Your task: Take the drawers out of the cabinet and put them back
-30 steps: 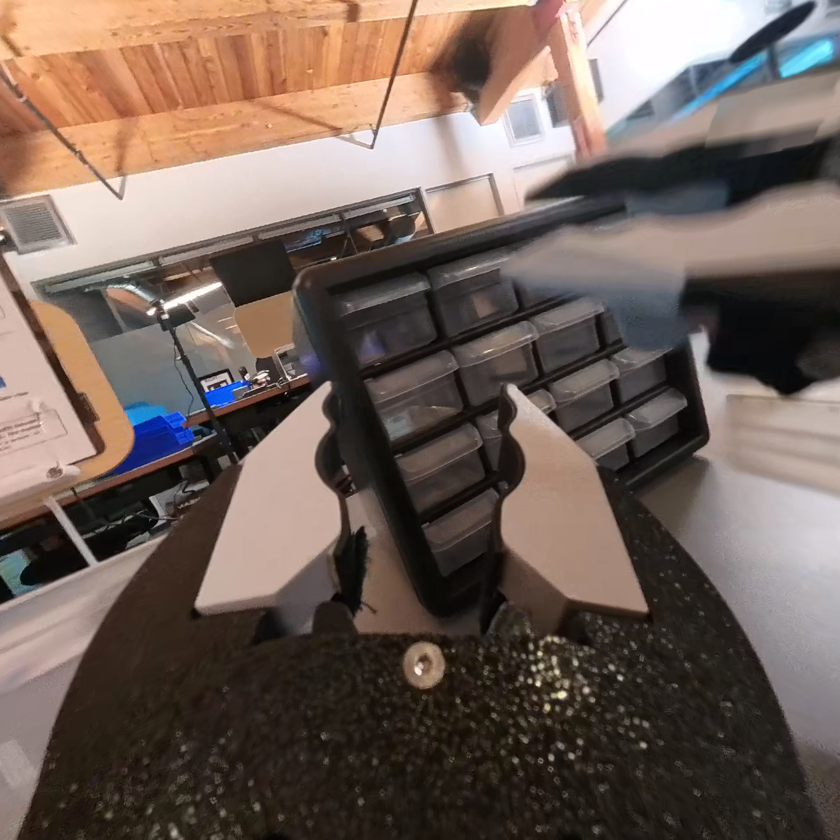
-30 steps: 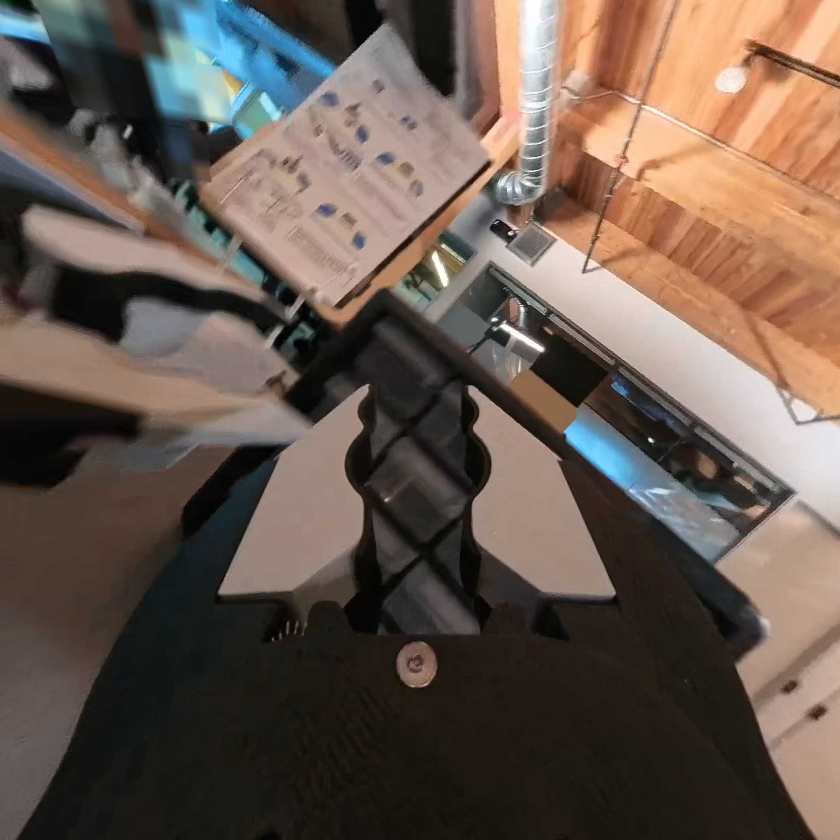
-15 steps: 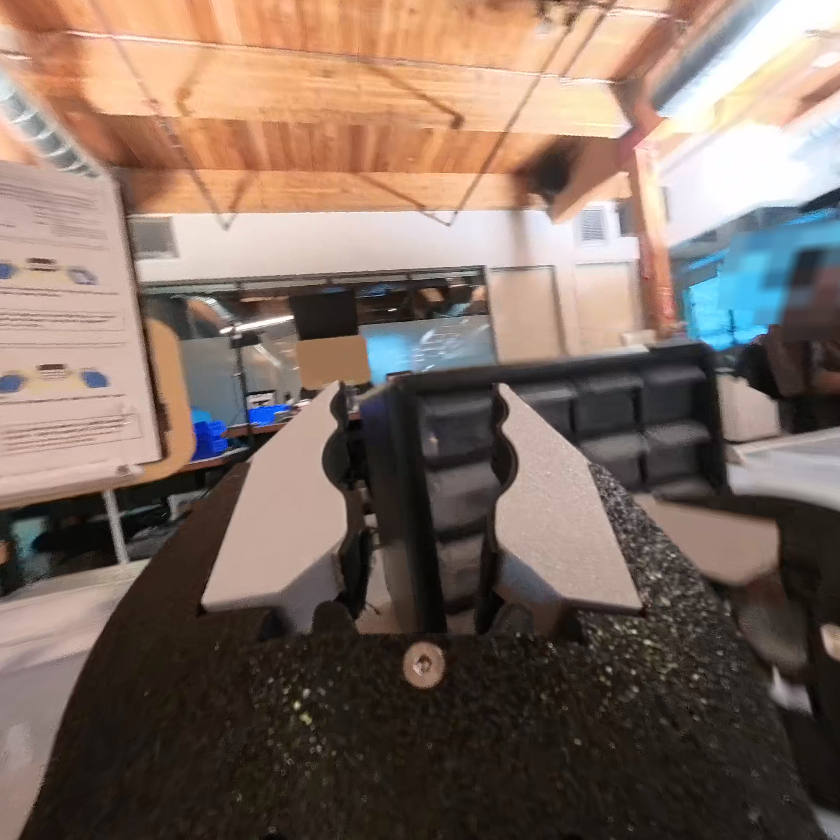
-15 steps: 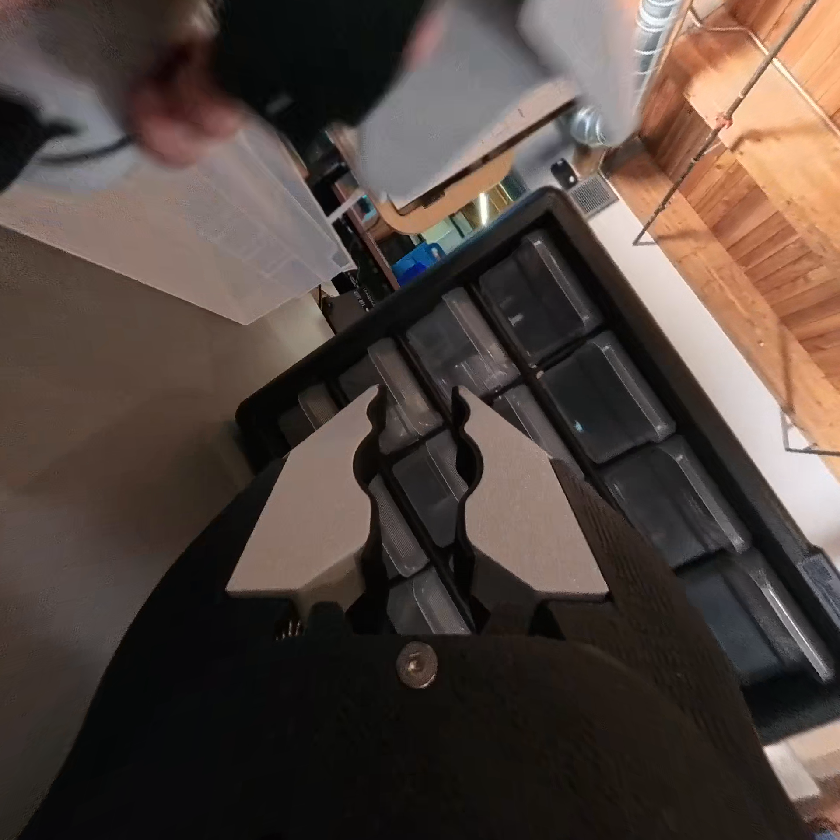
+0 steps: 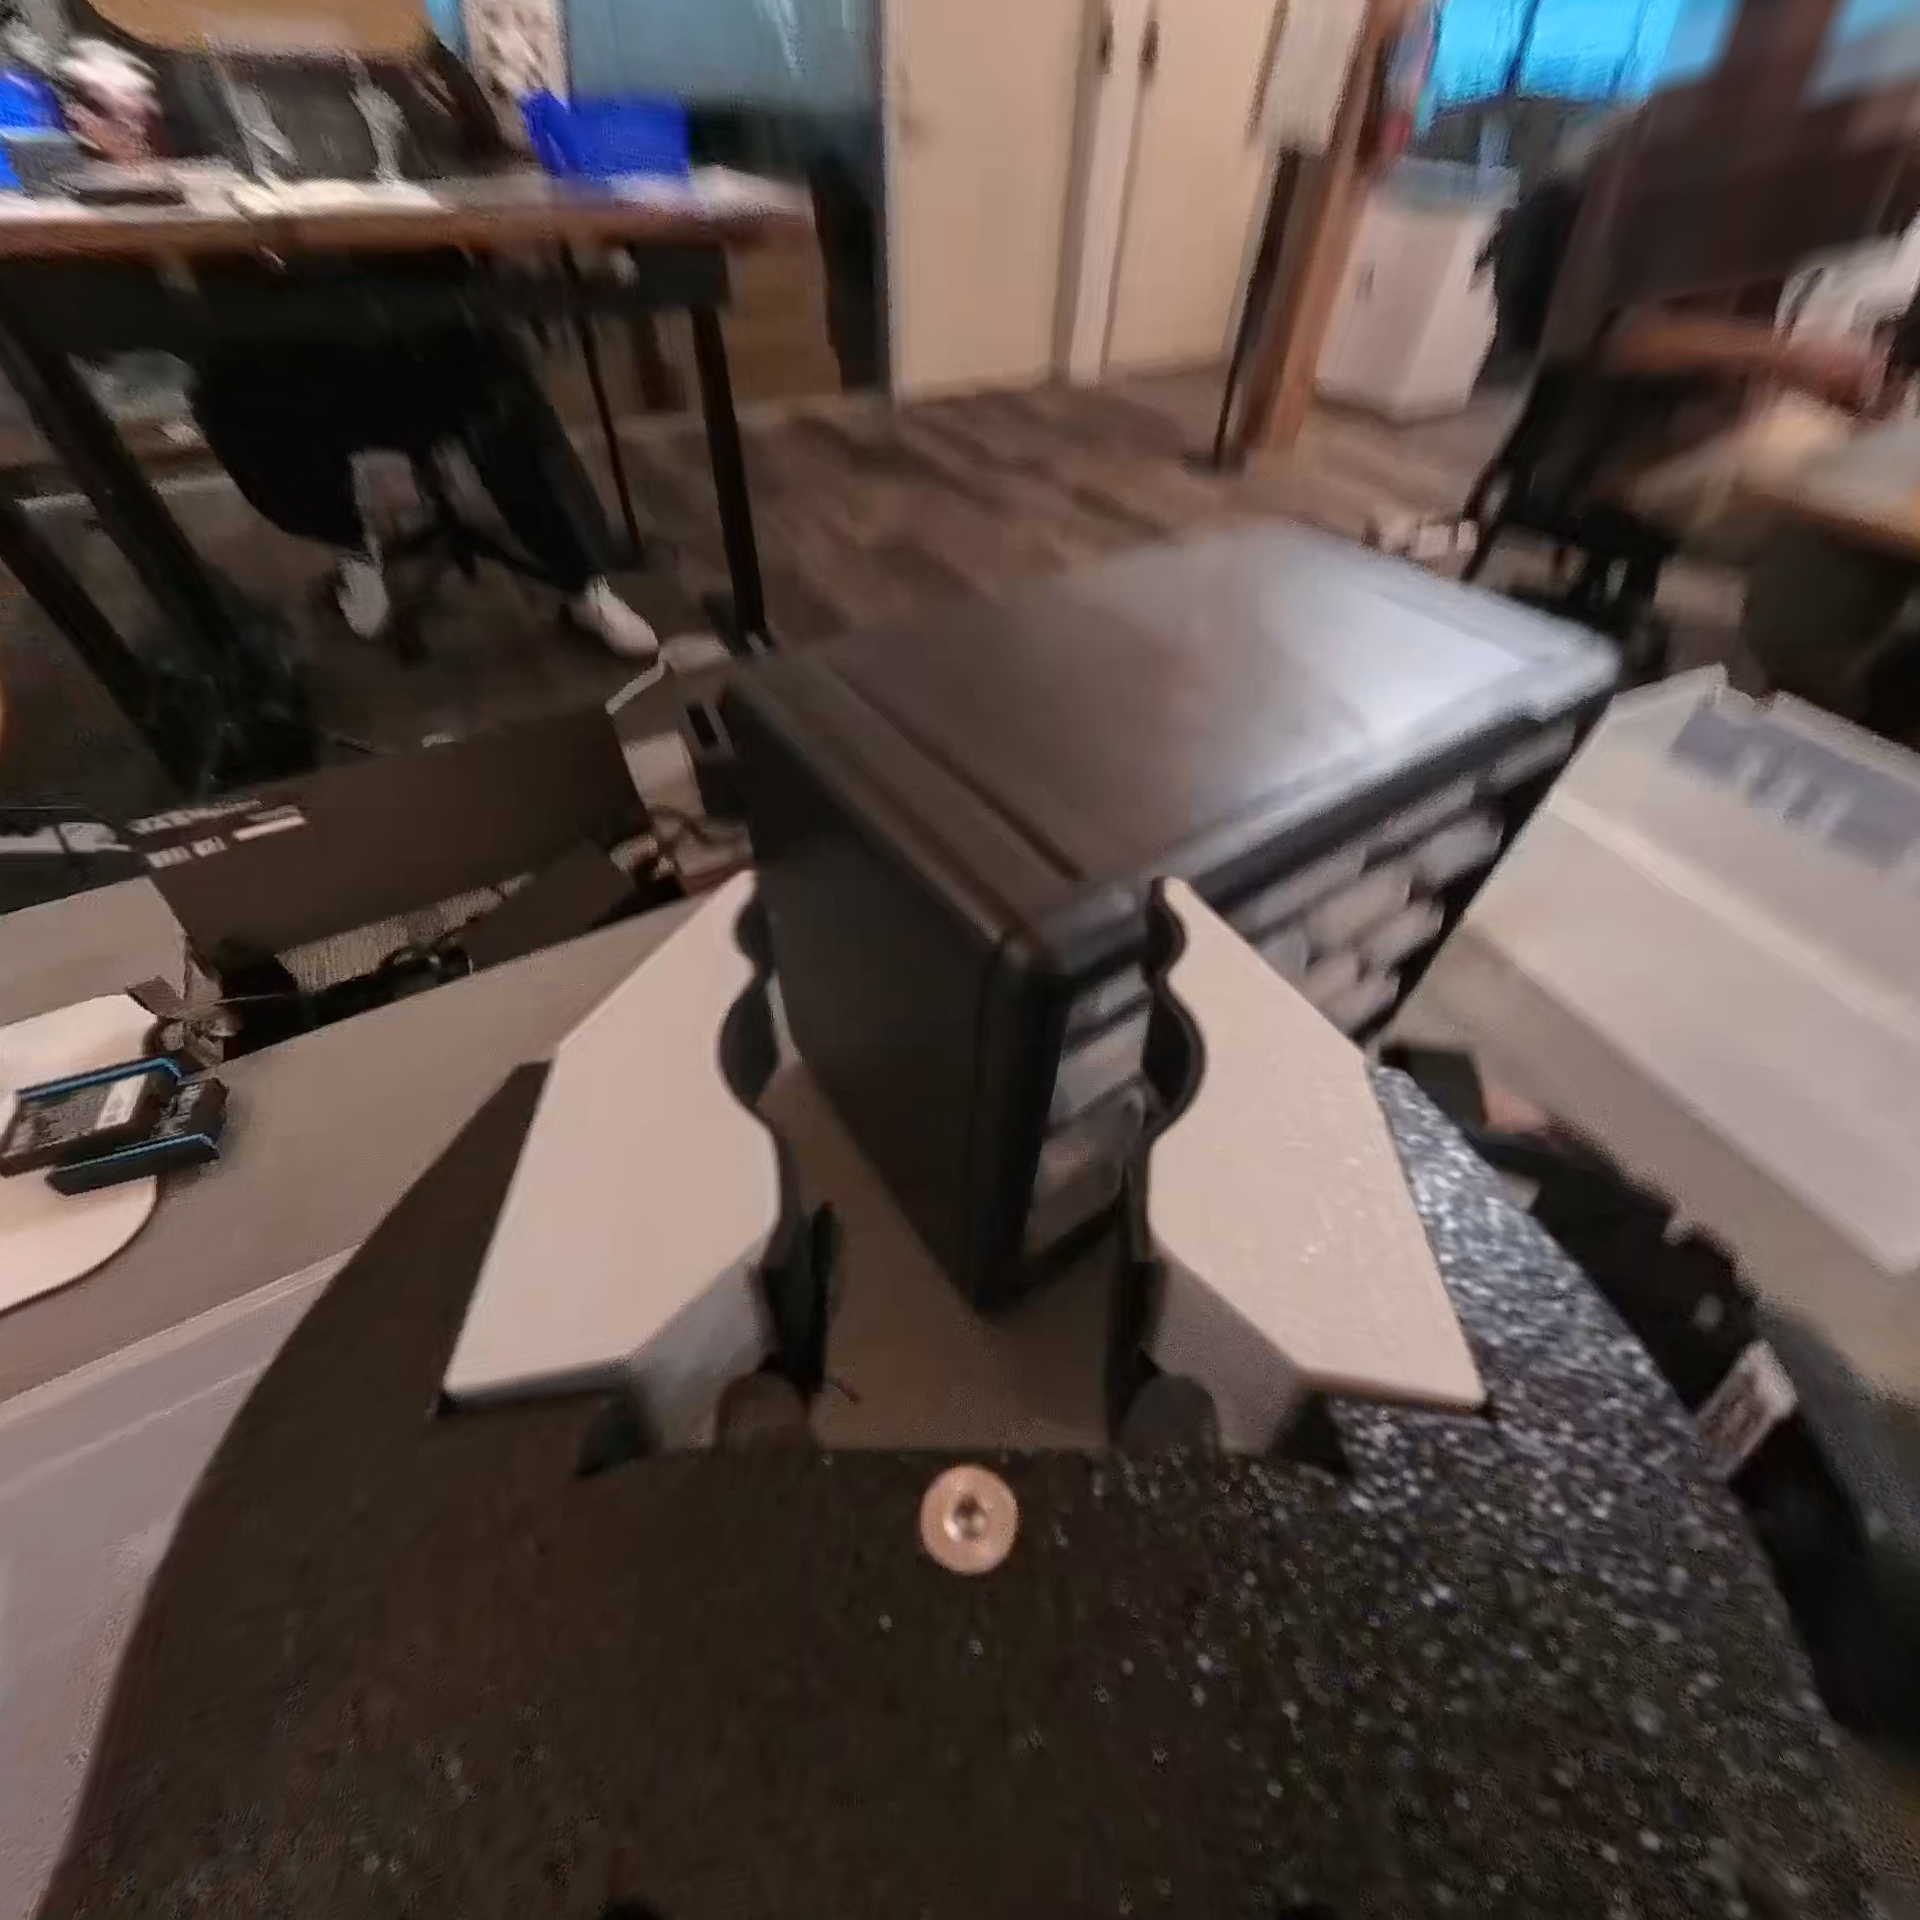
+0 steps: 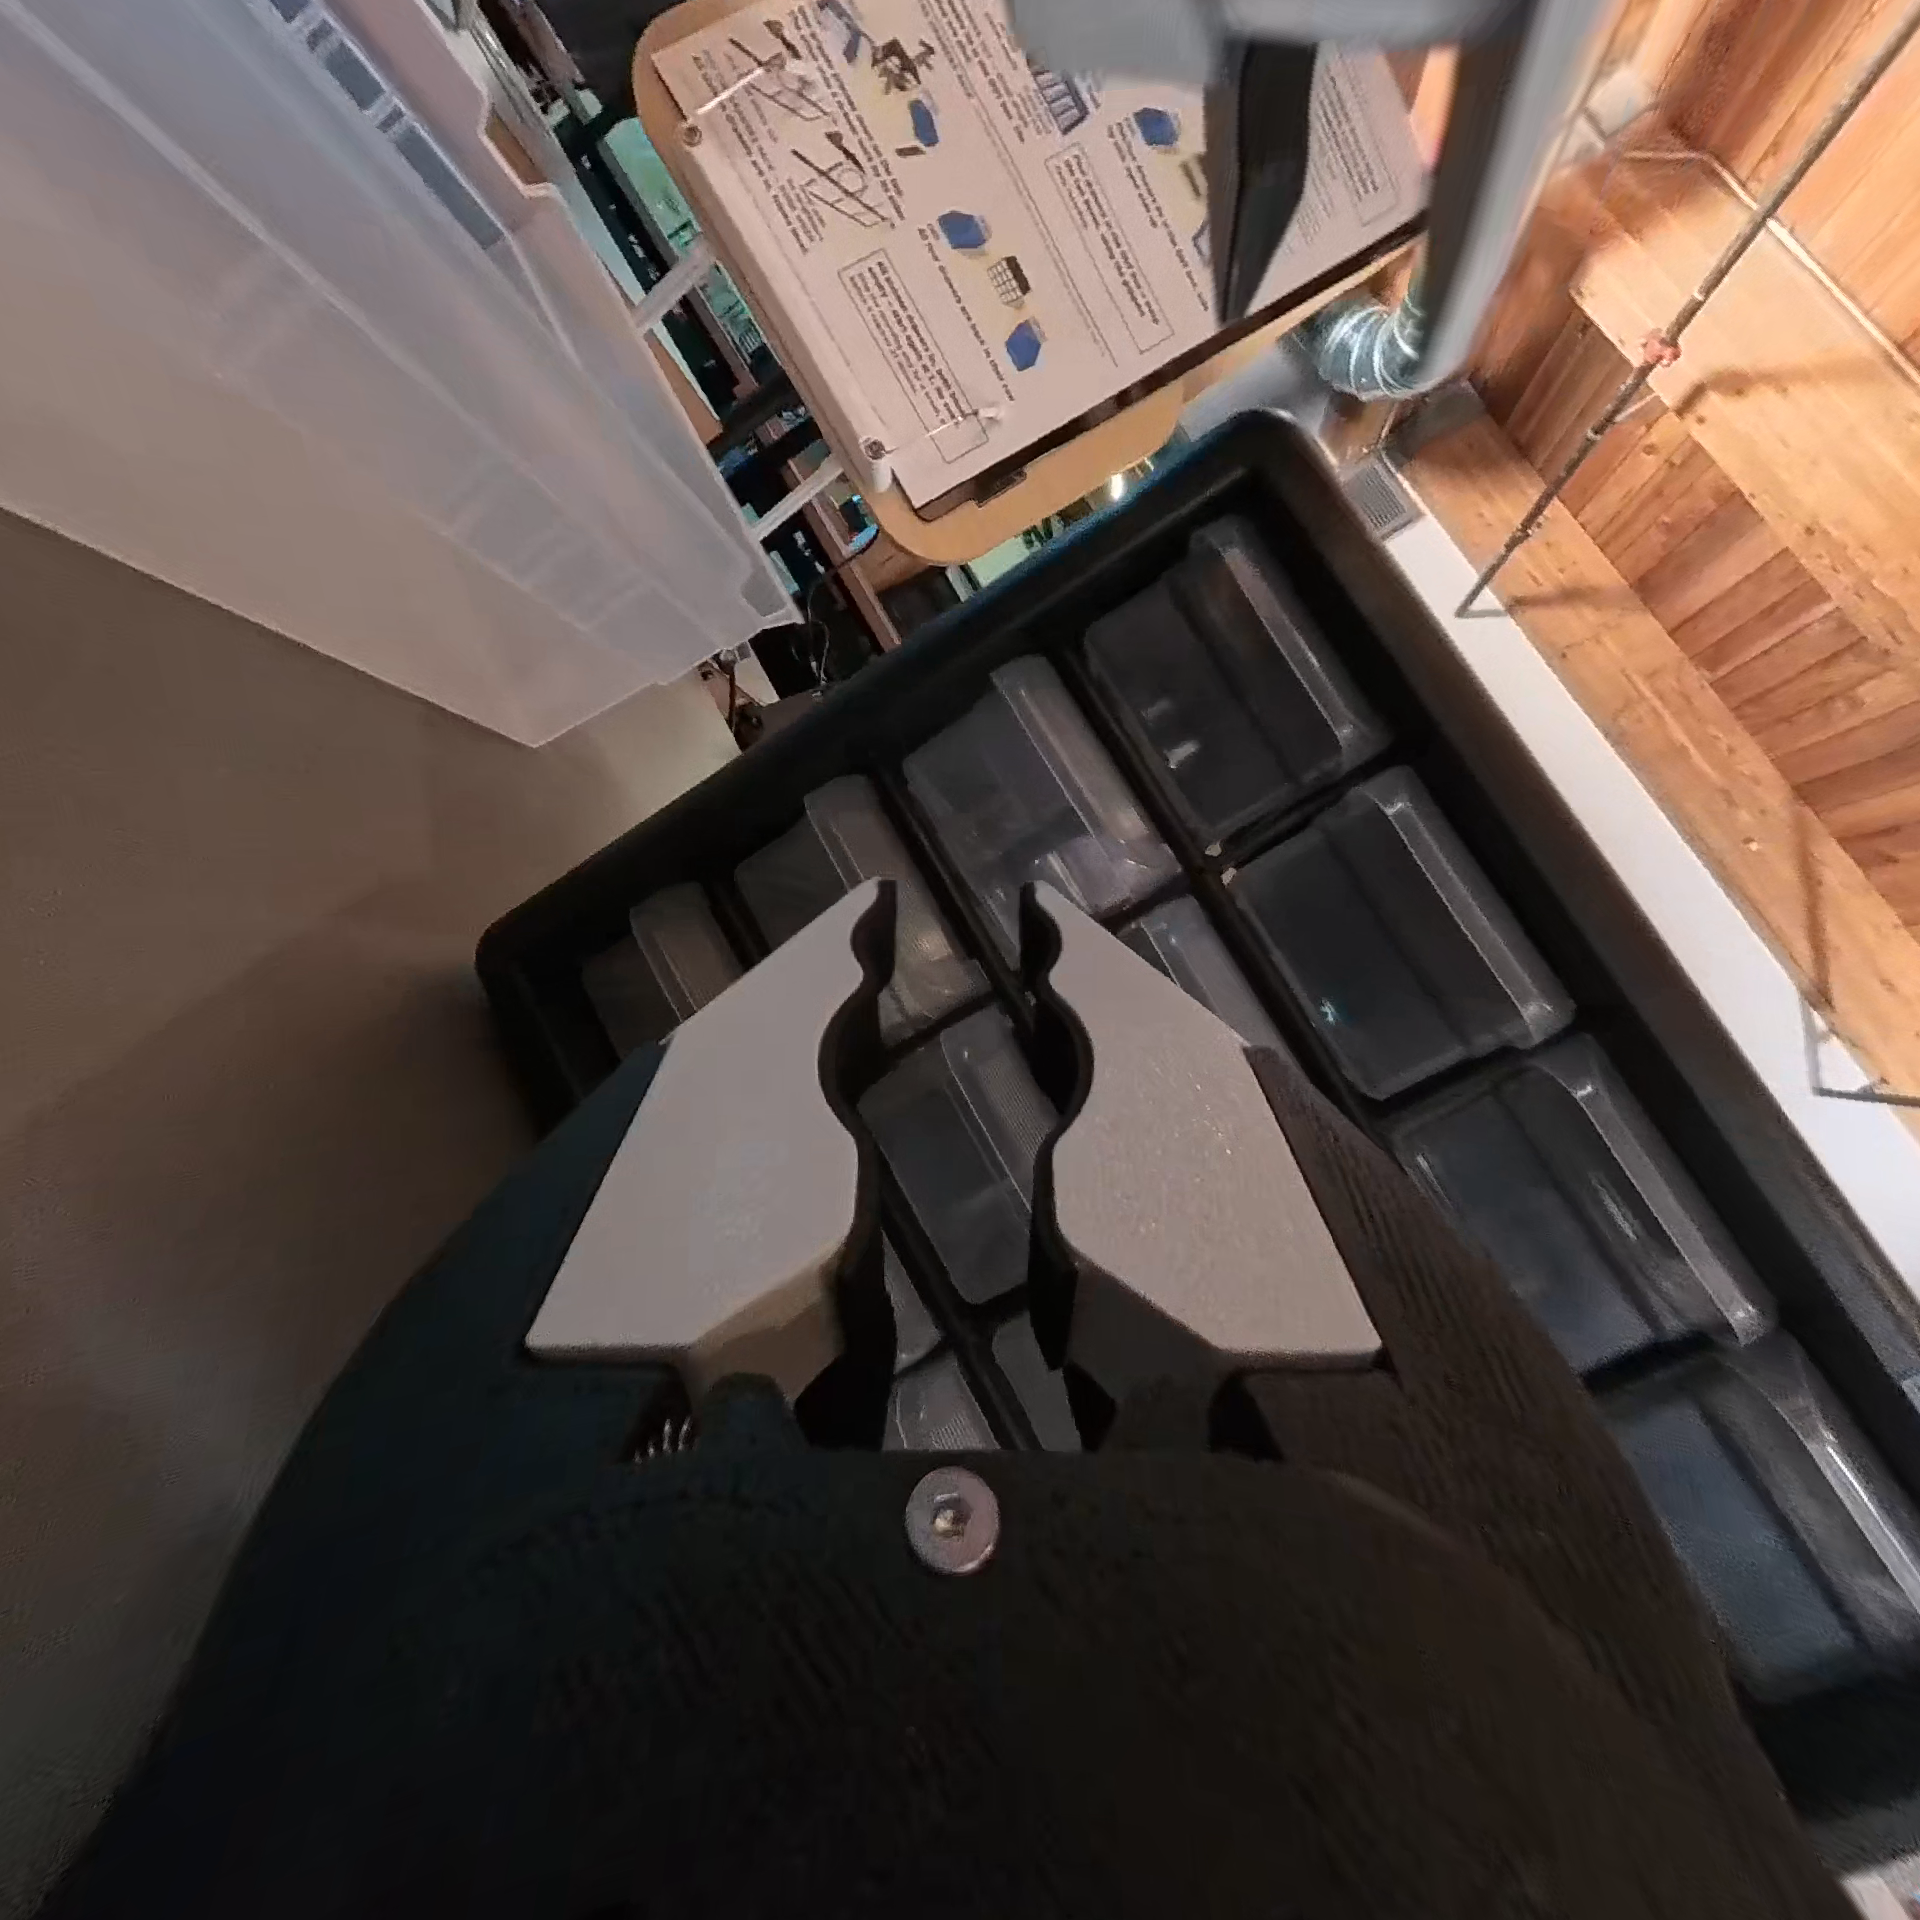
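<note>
Step in hand: approach, no drawer out yet. Your left tongs [image 5: 956, 904] stand wide apart, empty, straddling the near corner of the black cabinet [image 5: 1091, 748] on the bench [image 5: 343, 1122]. Your right tongs [image 6: 958, 904] gape narrowly, gripping nothing, hovering at the clear drawers [image 6: 956, 1132]. Next, judged: centre on one drawer's front lip, close, pull straight.

Left view motion-blurred, dim; right view sharper, wide-angle warped.

Left claw [image 5: 956, 914] and right claw [image 6: 956, 899], grey wavy-edged fingers, speckled black bodies, one silver screw each
</note>
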A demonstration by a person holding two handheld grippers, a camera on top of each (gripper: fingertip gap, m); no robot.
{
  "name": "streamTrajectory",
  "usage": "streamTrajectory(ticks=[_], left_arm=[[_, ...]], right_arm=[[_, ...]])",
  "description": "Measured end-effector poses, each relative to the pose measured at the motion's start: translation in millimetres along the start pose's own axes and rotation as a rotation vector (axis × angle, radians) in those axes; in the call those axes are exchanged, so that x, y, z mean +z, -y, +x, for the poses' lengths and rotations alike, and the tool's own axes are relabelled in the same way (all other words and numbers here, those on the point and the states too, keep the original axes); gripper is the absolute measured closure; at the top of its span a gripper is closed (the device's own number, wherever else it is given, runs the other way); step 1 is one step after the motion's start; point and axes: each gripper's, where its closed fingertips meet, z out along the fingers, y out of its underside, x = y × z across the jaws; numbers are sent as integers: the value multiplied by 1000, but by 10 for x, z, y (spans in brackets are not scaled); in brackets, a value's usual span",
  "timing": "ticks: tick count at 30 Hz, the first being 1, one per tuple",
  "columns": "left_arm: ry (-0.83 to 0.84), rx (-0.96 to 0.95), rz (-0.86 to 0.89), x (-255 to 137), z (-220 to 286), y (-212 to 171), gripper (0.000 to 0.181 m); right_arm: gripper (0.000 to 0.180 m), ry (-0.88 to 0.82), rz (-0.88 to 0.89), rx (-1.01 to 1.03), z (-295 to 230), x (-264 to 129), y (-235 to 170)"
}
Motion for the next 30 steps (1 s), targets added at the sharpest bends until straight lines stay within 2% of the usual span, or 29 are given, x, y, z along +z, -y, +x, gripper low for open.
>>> streamTrajectory(ticks=[1, 2, 3, 5, 15, 30], left_arm=[[-17, 50, -68, 35, 17, -131, 123], [-2, 74, -122, 61, -21, -227, 126], [5, 77, -142, 84, -47, -265, 121], [-34, 56, -145, 104, -15, -276, 123], [-117, 51, -185, 290, 108, -379, 118], [-131, 54, -193, 345, 178, -376, 120]], right_arm=[[158, -1, 10, 0, 6, 0, 11], [158, -7, 29, 15, 29, -8, 31], [157, -4, 51, 36, 44, -22, 52], [152, 17, 58, 46, 31, -19, 28], [145, 92, -7, -283, -252, 114, -99], [172, 39, -18, -456, -157, 126, -117]])
